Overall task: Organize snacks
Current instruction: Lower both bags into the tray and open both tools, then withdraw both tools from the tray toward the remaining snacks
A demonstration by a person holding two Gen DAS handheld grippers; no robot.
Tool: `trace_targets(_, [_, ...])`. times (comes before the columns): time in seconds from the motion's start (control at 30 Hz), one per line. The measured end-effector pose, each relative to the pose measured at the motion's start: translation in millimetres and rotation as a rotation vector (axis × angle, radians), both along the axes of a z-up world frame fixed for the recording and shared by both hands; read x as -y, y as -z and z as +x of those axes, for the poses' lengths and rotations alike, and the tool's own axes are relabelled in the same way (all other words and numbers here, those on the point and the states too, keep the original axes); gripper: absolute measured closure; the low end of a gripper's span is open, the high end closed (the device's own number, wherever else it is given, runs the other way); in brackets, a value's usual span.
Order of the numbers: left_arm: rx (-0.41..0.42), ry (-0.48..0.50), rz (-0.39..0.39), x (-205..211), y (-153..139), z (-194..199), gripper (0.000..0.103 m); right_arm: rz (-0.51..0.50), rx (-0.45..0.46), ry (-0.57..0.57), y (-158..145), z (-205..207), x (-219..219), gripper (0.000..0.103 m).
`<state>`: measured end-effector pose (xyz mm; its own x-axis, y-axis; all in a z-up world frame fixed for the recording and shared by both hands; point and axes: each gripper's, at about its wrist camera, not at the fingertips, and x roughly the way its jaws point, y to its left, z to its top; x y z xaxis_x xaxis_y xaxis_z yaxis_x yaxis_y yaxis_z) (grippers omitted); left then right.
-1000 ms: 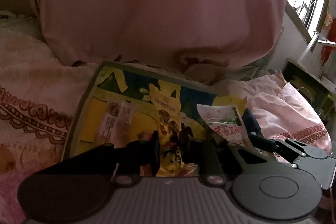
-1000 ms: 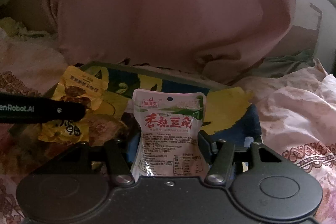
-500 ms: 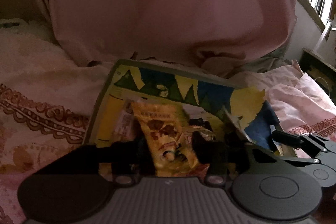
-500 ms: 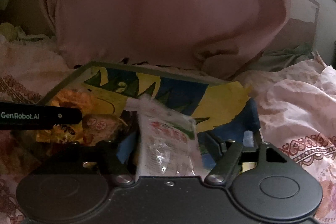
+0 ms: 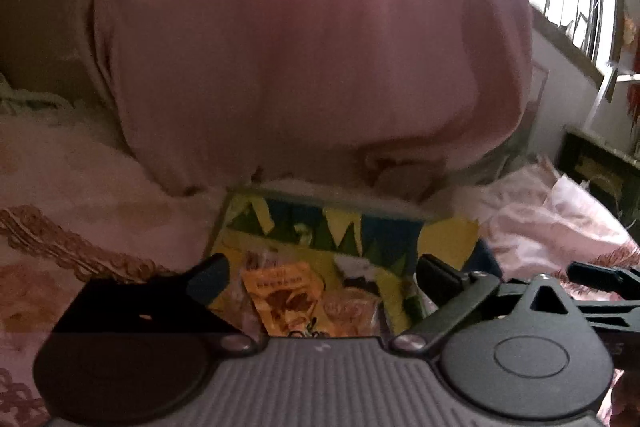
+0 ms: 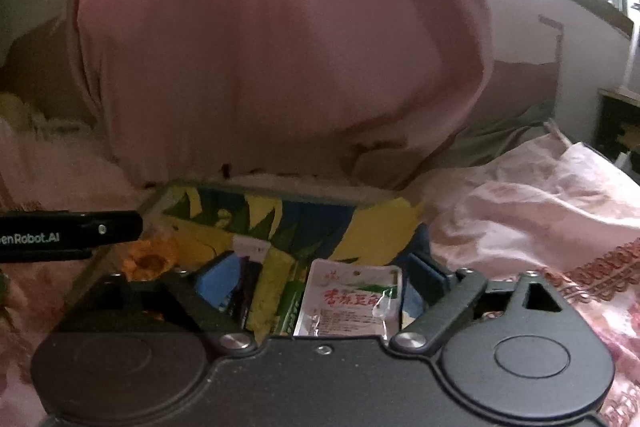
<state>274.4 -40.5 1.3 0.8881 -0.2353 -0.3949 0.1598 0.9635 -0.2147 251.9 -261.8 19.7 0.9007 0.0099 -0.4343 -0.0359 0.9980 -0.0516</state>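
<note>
Two packets now lie in the printed box (image 6: 384, 223), so you are at the release end of a placing step. Your left gripper (image 5: 320, 275) is opening wide with nothing pressed between its fingers; the orange snack packet (image 5: 284, 297) lies loose below, at about six o'clock in the left view. Your right gripper (image 6: 320, 279) is opening as well, and the white packet with red lettering (image 6: 352, 301) rests free in the box near five o'clock, beside a green packet (image 6: 290, 307). Next, judging by the task, you should lift both grippers clear of the rim and look across the pink bedding (image 6: 540, 195) for snacks left outside.
</note>
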Motion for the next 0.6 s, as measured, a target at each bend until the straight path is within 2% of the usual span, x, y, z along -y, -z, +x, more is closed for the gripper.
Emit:
trace_targets(0.13, [0.059, -0.020, 0.002, -4.4, -16.9, -27.4, 0.001, 0.008, 0.046, -0.001, -20.9, -25.7, 2.7, 0.001])
trace_targets(0.3, [0.100, -0.049, 0.034, -13.2, -34.2, -61.8, 0.000, 0.049, 0.096, -0.004, -43.1, -61.5, 7.5, 0.001])
trace_targets(0.43, [0.095, -0.069, 0.051, -19.9, -40.6, -89.0, 0.000, 0.059, 0.134, -0.003, -56.0, -90.0, 9.2, 0.001])
trace_targets(0.6, [0.046, -0.088, 0.051, -26.4, -36.3, -122.6, 0.000, 0.077, 0.154, -0.006, -64.0, -124.0, 8.6, 0.001])
